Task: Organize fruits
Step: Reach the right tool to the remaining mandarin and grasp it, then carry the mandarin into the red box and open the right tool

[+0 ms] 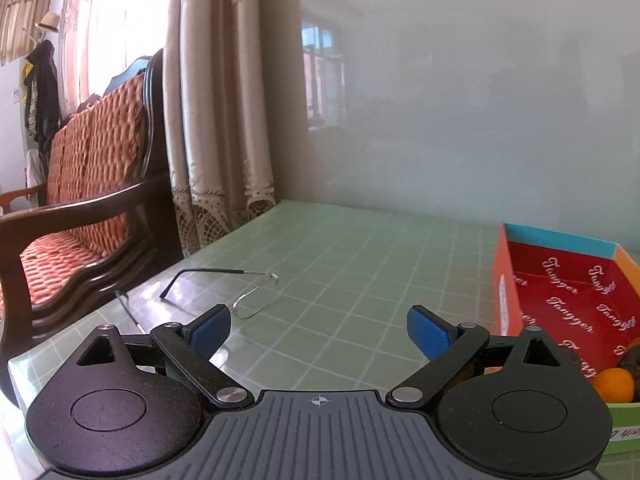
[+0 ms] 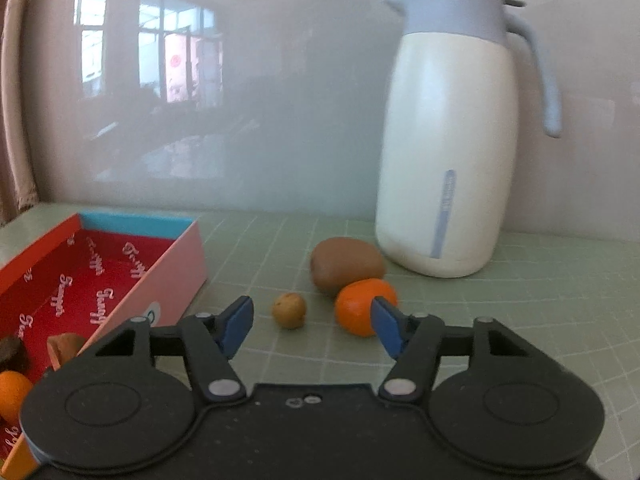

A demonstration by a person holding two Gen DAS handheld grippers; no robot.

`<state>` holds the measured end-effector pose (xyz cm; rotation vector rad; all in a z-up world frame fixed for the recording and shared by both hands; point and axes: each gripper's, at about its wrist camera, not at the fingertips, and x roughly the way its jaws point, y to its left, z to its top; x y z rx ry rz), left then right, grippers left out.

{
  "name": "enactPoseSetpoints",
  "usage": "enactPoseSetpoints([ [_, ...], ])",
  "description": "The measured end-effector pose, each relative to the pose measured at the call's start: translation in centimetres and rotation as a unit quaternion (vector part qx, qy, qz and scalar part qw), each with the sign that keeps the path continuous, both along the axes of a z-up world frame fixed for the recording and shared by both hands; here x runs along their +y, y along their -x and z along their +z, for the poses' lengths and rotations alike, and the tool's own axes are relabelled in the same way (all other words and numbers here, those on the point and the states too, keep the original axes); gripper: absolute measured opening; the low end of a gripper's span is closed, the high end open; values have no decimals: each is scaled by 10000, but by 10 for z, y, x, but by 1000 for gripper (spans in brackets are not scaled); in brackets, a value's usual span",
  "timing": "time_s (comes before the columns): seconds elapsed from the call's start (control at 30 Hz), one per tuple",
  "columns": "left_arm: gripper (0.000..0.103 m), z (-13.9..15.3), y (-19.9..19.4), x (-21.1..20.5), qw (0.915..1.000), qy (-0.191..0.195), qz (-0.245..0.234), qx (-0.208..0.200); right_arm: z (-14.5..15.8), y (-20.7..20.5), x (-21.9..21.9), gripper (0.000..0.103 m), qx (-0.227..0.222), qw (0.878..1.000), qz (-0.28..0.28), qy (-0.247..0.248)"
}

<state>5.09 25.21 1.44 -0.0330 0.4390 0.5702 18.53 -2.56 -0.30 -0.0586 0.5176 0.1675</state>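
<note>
In the right wrist view a brown kiwi [image 2: 346, 266], an orange mandarin [image 2: 360, 306] and a small tan walnut-like fruit [image 2: 289, 310] lie on the green grid mat. My right gripper [image 2: 312, 326] is open just in front of them, with nothing between its blue pads; the right pad overlaps the mandarin's edge in the picture. The red-lined box [image 2: 132, 280] at left holds an orange fruit [image 2: 12, 394] and brown pieces [image 2: 64, 346]. In the left wrist view my left gripper [image 1: 318, 332] stands wide open over bare mat, left of the same box [image 1: 505, 300], where an orange fruit [image 1: 614, 385] shows.
A tall white jug with a pale blue lid and handle [image 2: 448, 152] stands behind the fruits against the glossy wall. A pair of thin-framed glasses [image 1: 240, 292] lies on the mat near the left gripper. A wooden sofa with orange cushions [image 1: 88, 184] and curtains [image 1: 212, 100] are beyond the table's left edge.
</note>
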Motion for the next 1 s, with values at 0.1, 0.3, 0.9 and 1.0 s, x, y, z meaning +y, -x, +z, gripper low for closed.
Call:
enactPoseSetpoints([
  [0.1, 94, 0, 0, 3, 10000, 15, 11, -12, 0, -3, -1, 61, -19, 9998, -172, 119],
  [0.3, 94, -2, 0, 4, 10000, 26, -42, -34, -4, -15, -17, 59, 134, 9986, -496, 107],
  [0.9, 94, -5, 3, 15, 9999, -10, 133, 85, 3, -22, -19, 40, 232, 9989, -414, -42],
  [1.0, 94, -4, 5, 16, 9998, -26, 135, 125, 10, -11, -15, 40, 166, 9993, -312, -101],
])
